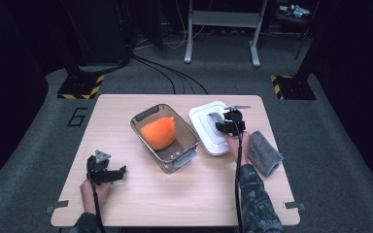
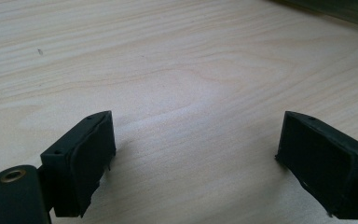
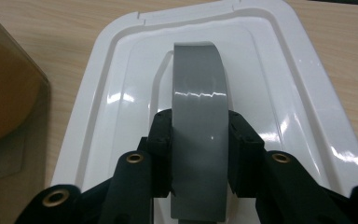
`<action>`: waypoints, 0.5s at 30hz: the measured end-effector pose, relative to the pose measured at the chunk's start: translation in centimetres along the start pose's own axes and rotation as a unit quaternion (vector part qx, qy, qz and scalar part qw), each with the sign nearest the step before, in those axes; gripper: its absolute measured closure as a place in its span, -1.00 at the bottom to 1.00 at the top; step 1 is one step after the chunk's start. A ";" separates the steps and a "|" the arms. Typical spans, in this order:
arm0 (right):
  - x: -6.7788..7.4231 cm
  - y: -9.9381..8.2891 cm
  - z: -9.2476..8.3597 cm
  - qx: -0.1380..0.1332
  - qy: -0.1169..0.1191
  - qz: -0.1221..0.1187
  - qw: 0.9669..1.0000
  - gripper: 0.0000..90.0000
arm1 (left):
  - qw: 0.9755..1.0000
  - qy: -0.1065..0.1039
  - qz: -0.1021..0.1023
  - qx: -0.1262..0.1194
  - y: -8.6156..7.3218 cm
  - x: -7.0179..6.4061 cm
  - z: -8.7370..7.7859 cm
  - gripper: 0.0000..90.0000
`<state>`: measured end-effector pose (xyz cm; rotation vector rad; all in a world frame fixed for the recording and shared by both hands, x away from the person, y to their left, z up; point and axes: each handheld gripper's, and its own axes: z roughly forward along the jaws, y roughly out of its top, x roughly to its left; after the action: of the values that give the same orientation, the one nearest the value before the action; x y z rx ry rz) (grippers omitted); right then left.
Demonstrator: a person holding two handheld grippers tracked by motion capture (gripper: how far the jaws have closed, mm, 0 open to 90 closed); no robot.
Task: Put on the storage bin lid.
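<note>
White glossy plastic is what I have hold of: the lid (image 1: 212, 127) lies flat near the far right corner of the table (image 1: 175, 204), just to the right of the clear tub (image 1: 165, 137) with the orange thing (image 1: 159, 132) in it, and a grey cloth (image 1: 263, 153) lies just beside it at the right edge. In the high view my right gripper (image 1: 229, 124) sits over the middle of the lid, my right forearm reaching straight forward from the near edge with the wrist angled down onto it; my left gripper (image 1: 108, 173) rests low near the near left corner, hand behind it, pointing towards the tub. In the left gripper view my left jaws stand wide apart with nothing but bare wood between them, so that one is released and idle. In the right gripper view my right jaws are clenched on the grey handle (image 3: 199, 126) that arches up from the lid's centre, one pad pressed on each side of the strap. I judge the lid light and stiff but slick, so the handle is the right place to take it; the smooth strap could slide between the pads and let the lid swing or tilt, so I would keep the grip centred and firm, carry it level, and line up its rim squarely over the tub.
</note>
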<state>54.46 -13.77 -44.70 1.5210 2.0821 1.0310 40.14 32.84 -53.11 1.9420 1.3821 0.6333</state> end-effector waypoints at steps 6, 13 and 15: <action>-0.2 0.6 -1.0 -0.004 -0.003 -0.007 1.000 0.48 | 1.000 0.001 0.000 0.000 0.0 0.0 0.0 -0.76; -0.5 1.4 -2.3 -0.013 -0.005 -0.011 1.000 0.48 | 1.000 0.002 0.000 0.001 0.0 0.0 0.0 -0.76; -0.4 1.7 -2.8 -0.015 -0.008 -0.007 1.000 0.48 | 1.000 0.003 0.001 0.001 0.0 0.0 0.0 -0.76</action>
<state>53.89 -14.88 -41.69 1.4935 2.0532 1.0367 40.16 32.87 -53.09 1.9443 1.3862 0.6388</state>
